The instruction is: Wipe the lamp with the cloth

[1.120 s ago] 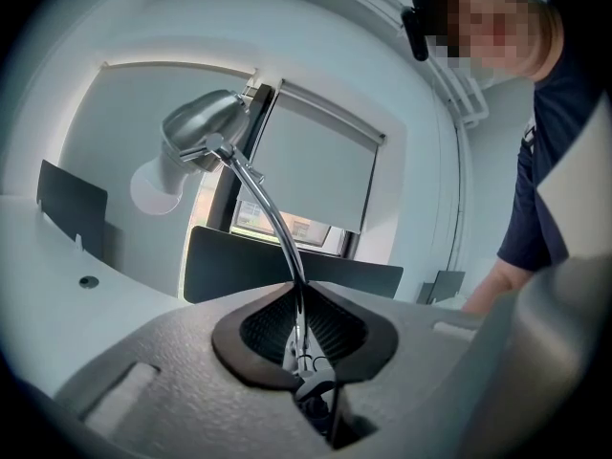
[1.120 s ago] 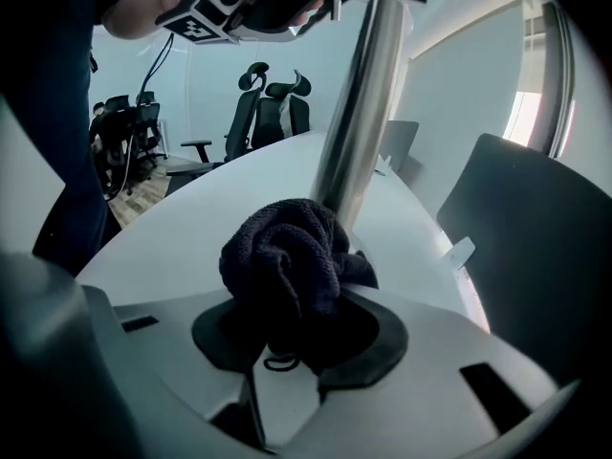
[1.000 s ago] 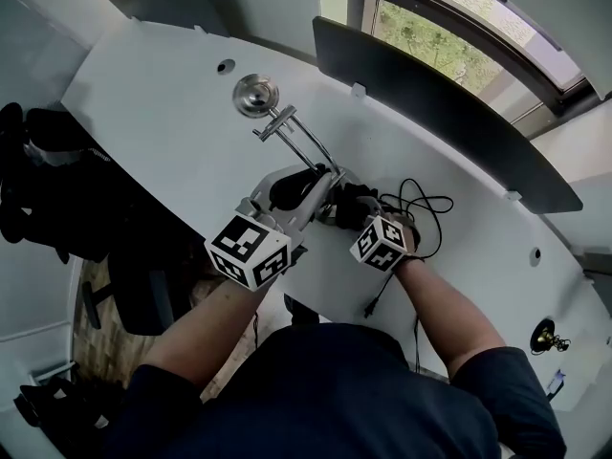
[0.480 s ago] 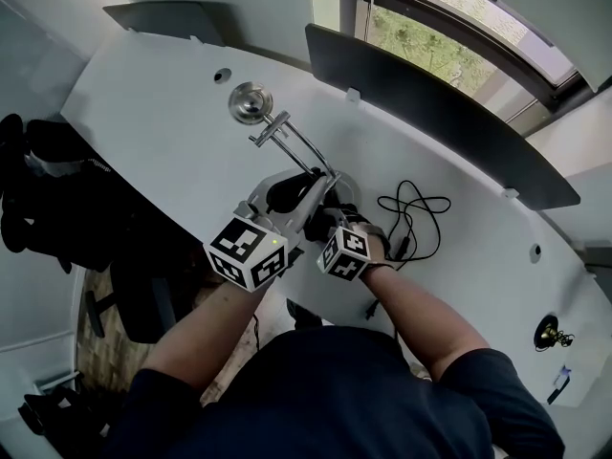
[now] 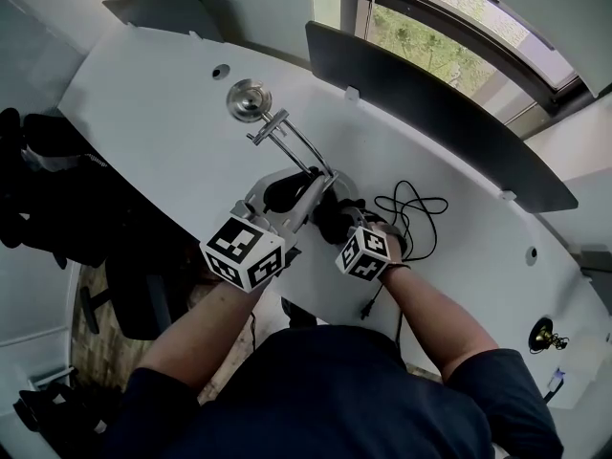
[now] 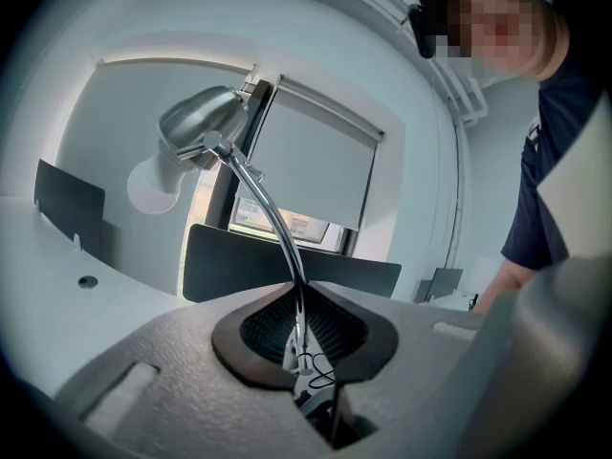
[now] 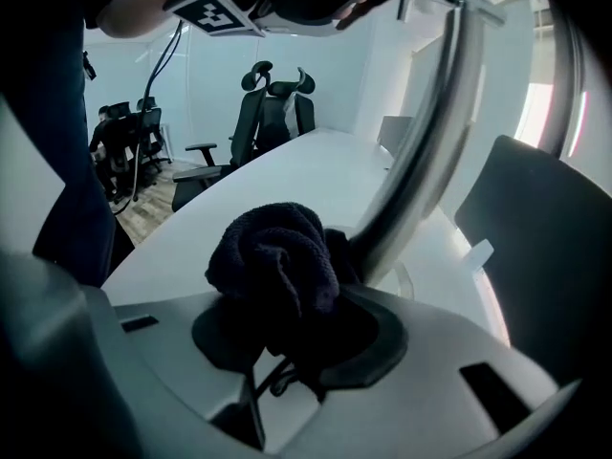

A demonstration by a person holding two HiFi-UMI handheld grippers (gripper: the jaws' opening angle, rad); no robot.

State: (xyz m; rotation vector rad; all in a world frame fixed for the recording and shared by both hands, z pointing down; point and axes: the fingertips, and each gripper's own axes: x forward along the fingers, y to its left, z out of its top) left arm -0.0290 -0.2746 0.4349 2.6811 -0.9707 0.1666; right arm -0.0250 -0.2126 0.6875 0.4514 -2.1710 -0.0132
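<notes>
At the bottom of the right gripper view, the right gripper [image 7: 287, 338] is clenched on a bunched dark cloth [image 7: 277, 256]. The cloth bulges above the jaws at the frame's centre and lies against the stem [image 7: 430, 151] of the lamp [image 5: 296, 146], which climbs toward the upper right. Wadded like this, the cloth probably offers a padded face to rub along the tube.

Low in the left gripper view, the left gripper [image 6: 298, 352] is clamped on the thin lower run of the same stem. This grip looks meant to steady the lamp so that the rubbing neither tips nor swings it.

In the head view both grippers meet at the frame's centre, where the lamp stands on the white desk [image 5: 172, 132]. From there the stem arches away to the upper left and ends in the metal head [image 5: 249, 98], which the cloth is not touching. The wiping seems to be on the lower stem.

A black cable [image 5: 416, 213] lies looped on the desk just right of the grippers, clear of the cloth.
</notes>
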